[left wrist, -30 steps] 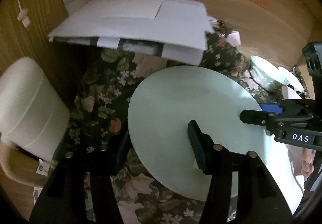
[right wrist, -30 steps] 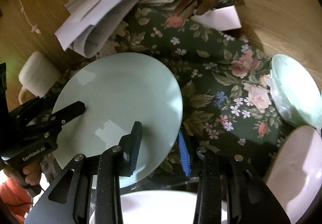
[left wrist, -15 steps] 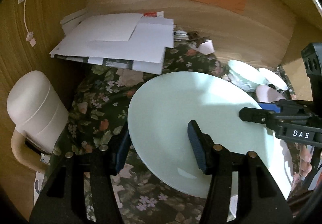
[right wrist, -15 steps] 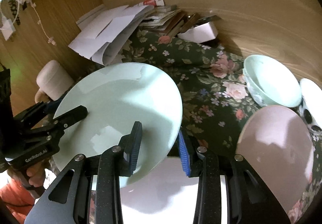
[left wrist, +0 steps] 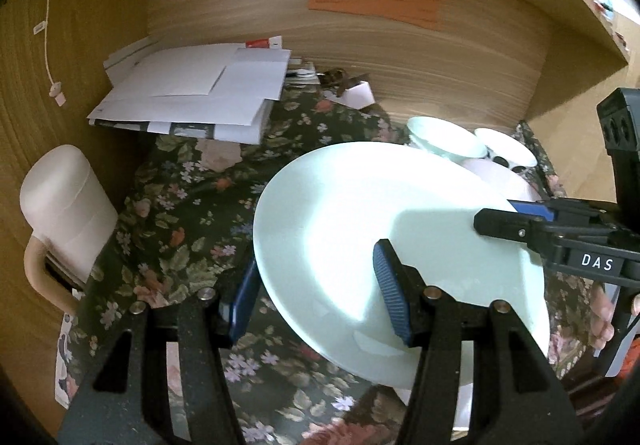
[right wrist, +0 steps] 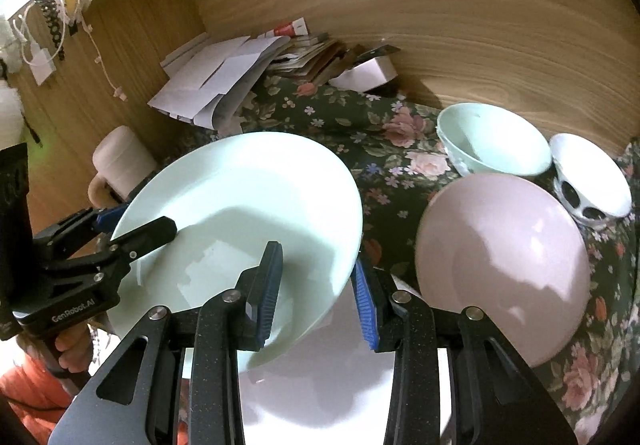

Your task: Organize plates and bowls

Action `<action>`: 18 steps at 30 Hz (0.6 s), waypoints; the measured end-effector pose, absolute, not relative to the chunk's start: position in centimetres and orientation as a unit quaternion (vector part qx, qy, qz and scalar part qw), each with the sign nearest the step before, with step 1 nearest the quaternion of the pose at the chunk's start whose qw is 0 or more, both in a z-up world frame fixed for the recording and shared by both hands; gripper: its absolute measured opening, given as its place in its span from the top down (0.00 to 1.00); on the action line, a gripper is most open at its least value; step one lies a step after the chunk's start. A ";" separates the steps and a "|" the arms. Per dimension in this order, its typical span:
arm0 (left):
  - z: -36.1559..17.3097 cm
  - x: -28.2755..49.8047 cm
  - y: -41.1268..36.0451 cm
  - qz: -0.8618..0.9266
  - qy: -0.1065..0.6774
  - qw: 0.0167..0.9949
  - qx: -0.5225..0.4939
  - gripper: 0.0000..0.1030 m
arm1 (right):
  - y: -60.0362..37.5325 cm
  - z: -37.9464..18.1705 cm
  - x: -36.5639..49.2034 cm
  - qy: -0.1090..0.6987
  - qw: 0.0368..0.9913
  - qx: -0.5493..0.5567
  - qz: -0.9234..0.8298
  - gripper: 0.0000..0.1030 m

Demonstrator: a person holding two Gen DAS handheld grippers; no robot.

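A pale green plate (left wrist: pixel 372 229) (right wrist: pixel 240 205) is held in the air, tilted, over the floral cloth. My left gripper (left wrist: pixel 316 297) is shut on its left rim. My right gripper (right wrist: pixel 318 285) is shut on its right rim and shows in the left wrist view (left wrist: pixel 516 221). A white plate (right wrist: pixel 328 377) lies under it near the front edge. A pink plate (right wrist: pixel 500 257) lies to the right. A pale green bowl (right wrist: pixel 492 141) and a white bowl with black spots (right wrist: pixel 588 181) stand behind it.
A pile of white papers and envelopes (left wrist: pixel 192 93) lies at the back left. A cream mug (left wrist: pixel 60 205) stands at the left wall. A small white box (right wrist: pixel 368 73) sits at the back. Wooden walls close in the back and left.
Both grippers have lifted the green plate up and back from the cloth. The white plate beneath it and the bowls at the right have come into fuller view.
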State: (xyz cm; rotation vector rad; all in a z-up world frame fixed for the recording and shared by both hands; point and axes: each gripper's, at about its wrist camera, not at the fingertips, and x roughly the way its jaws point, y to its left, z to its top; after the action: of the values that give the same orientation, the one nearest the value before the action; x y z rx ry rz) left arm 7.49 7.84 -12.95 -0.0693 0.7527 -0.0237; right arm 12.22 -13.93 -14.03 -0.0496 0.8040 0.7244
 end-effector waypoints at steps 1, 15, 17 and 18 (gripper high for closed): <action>-12.9 7.3 7.6 -0.014 0.368 0.929 -0.034 0.46 | -14.2 -14.0 12.0 0.381 0.857 -0.023 0.345 0.69; -13.6 4.7 4.2 -0.036 0.379 0.925 -0.021 0.46 | -18.3 -15.4 9.3 0.379 0.864 0.005 0.331 0.69; -13.9 4.4 3.7 -0.038 0.382 0.923 -0.019 0.46 | -18.8 -15.8 9.1 0.381 0.864 0.008 0.330 0.69; -14.1 4.2 3.5 -0.039 0.383 0.923 -0.019 0.46 | -19.0 -16.0 9.0 0.383 0.863 0.010 0.329 0.69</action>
State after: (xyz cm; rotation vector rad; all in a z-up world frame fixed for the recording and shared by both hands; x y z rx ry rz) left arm 4.24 3.54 -14.10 -0.0387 0.7861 -0.0801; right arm 9.03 -19.01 -16.01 0.0202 0.8020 0.6894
